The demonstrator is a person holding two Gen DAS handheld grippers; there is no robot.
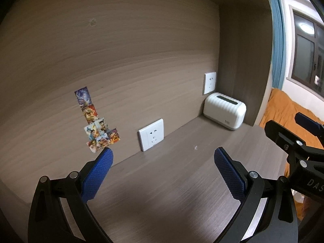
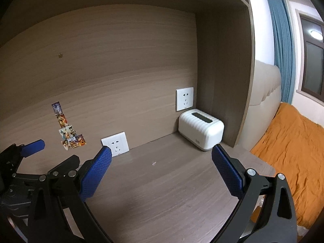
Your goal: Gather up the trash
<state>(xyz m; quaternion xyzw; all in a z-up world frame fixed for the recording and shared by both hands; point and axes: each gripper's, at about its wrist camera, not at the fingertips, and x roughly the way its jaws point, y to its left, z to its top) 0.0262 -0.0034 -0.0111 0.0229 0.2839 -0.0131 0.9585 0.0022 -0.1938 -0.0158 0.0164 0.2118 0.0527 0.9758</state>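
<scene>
Both claws hang wide open and empty over the wooden desk (image 2: 162, 192): left gripper (image 1: 163, 155), right gripper (image 2: 162, 154). A tiny white scrap (image 2: 154, 163) lies ahead of them, too small to identify, well short of the white ribbed box (image 2: 201, 129) in the corner.

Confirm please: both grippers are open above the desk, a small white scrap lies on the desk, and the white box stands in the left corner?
Not quite. The white box stands in the right corner, under a wall socket, as the right wrist view shows. The left gripper and right gripper are open, and the scrap lies on the desk.
</scene>
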